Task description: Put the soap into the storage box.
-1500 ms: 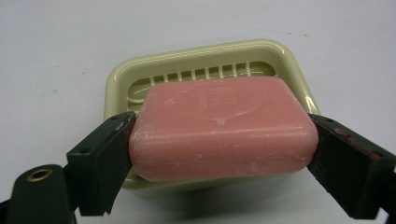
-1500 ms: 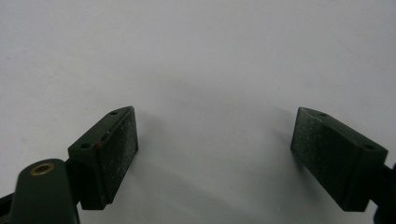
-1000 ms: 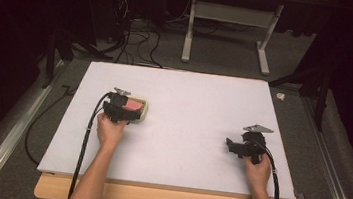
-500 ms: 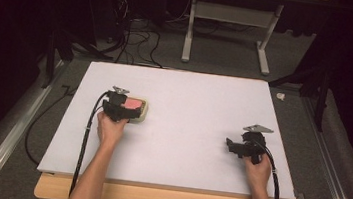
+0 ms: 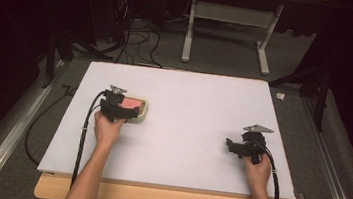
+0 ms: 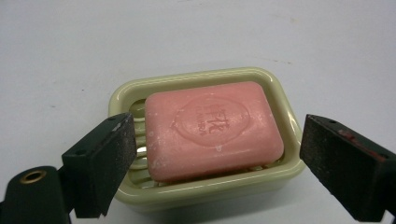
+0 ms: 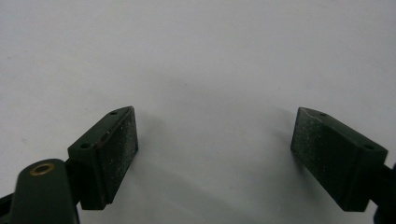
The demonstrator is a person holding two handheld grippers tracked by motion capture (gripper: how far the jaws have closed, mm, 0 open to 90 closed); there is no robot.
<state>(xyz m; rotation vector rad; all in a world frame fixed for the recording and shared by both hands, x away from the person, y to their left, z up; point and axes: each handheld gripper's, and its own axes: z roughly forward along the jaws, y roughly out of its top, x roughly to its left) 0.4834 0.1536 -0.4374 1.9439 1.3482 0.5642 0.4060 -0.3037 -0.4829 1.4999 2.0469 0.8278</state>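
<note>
Left gripper [image 6: 217, 154]: jaws parted, straddling the near end of the pale green plastic soap dish [image 6: 205, 186], pads clear of its walls, nothing held; they've just been closing in a little after opening, dish between them. Inside the dish lies a pink rectangular soap bar [image 6: 212, 128], flat on the ribs. Dish sits on the white tabletop [image 5: 189, 106] toward its left edge, about mid-depth. My read: dish is light, rigid, glossy, so likely to slip; grip the long walls low and square. Soap is loose, keep it level. Right gripper [image 7: 215, 154]: released, empty, hovering over bare tabletop near the right edge.
</note>
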